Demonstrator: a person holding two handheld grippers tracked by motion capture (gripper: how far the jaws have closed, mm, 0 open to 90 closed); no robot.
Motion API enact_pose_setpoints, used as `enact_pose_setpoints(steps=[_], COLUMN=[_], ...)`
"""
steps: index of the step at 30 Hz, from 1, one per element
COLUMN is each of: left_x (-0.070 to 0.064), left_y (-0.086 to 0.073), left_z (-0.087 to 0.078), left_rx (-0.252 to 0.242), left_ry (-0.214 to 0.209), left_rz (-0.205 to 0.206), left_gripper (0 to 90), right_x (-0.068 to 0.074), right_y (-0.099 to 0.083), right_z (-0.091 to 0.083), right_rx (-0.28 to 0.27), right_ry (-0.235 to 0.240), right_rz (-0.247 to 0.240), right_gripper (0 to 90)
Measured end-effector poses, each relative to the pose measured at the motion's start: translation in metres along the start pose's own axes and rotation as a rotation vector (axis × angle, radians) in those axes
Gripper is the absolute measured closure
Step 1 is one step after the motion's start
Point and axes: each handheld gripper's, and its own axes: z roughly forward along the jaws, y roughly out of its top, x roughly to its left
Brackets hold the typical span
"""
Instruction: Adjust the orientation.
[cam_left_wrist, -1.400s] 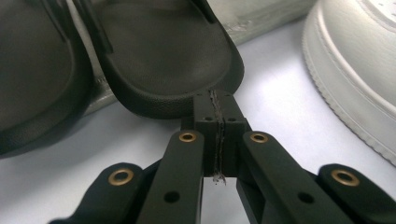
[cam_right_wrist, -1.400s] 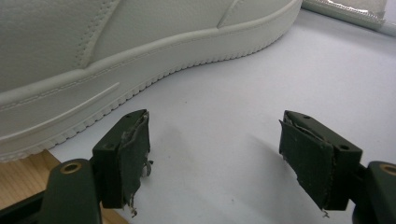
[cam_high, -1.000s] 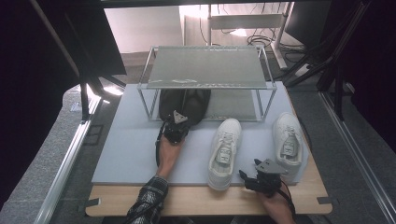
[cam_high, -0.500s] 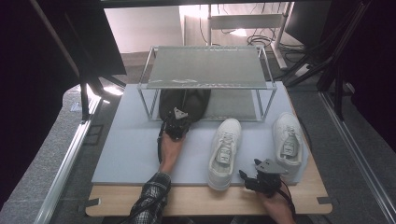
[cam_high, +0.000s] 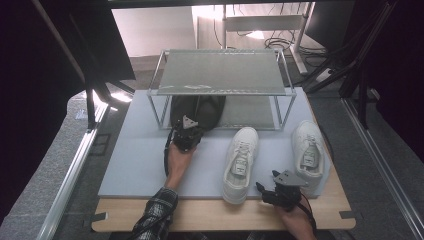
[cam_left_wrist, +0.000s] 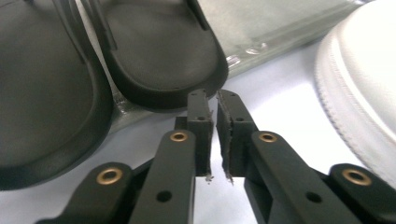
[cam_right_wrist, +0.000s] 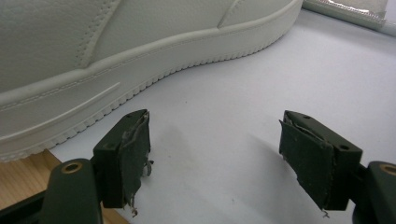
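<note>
While meeting the heel rim of the nearer black slide (cam_left_wrist: 159, 51), standing almost fully closed: left gripper (cam_left_wrist: 211, 95), pads (cam_left_wrist: 201, 130) parting by a thin slit and clamping nothing. In the high view, reaching forward from the person's left hand (cam_high: 179, 159) to the same heel, just at the front edge of the wire rack (cam_high: 220, 70).

Lying beside the second black slide (cam_left_wrist: 42, 93) on the grey mat (cam_high: 135, 150), heels facing the person, toes tucking under the rack's shelf.

Judging by the smooth one-piece moulding: probably handling as a light, rubbery, somewhat flexible shoe, neither fragile nor slippery against the worn pads. Probably bending and drooping at the toe if lifted by the heel alone. Offering two likely holds: the raised heel rim, thin enough for a pinch once the jaws are reopened, or the strap farther forward, nearer the balance point. Sliding easily over the mat under a push, judging by the flat sole.

Waiting near the table's front edge: right gripper (cam_right_wrist: 217, 123), jaws spreading wide and gripping nothing, pointing along the ribbed sole edge of a white sneaker (cam_right_wrist: 116, 37), close beside it but apart. Standing between two white sneakers (cam_high: 241, 160) (cam_high: 308, 155) in the high view.
</note>
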Motion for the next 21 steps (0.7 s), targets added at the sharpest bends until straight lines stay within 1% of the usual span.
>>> enact_pose_setpoints(steps=[4, 7, 11, 16, 18, 21], left_x=[0.000, 0.001, 0.000, -0.004, -0.005, -0.006], left_y=[-0.001, -0.003, -0.004, -0.006, -0.007, -0.009], left_z=[-0.008, -0.013, -0.022, -0.032, -0.037, -0.044], left_rx=[0.004, -0.004, -0.009, -0.010, -0.014, -0.013], left_ry=[-0.007, -0.014, -0.011, -0.008, 0.003, 0.006], left_rz=[0.017, 0.013, 0.022, 0.051, 0.065, 0.066], left_gripper=[76.9, 74.9, 69.7, 62.1, 59.3, 54.7], right_x=[0.000, 0.000, 0.000, 0.000, 0.000, 0.000], right_y=[0.000, 0.000, 0.000, 0.000, 0.000, 0.000], right_z=[0.000, 0.000, 0.000, 0.000, 0.000, 0.000], right_rx=[0.000, 0.000, 0.000, 0.000, 0.000, 0.000], right_ry=[0.000, 0.000, 0.000, -0.001, -0.001, -0.001], right_rz=[0.000, 0.000, 0.000, 0.000, 0.000, 0.000], right_gripper=[25.0, 25.0, 25.0, 24.9, 25.0, 24.9])
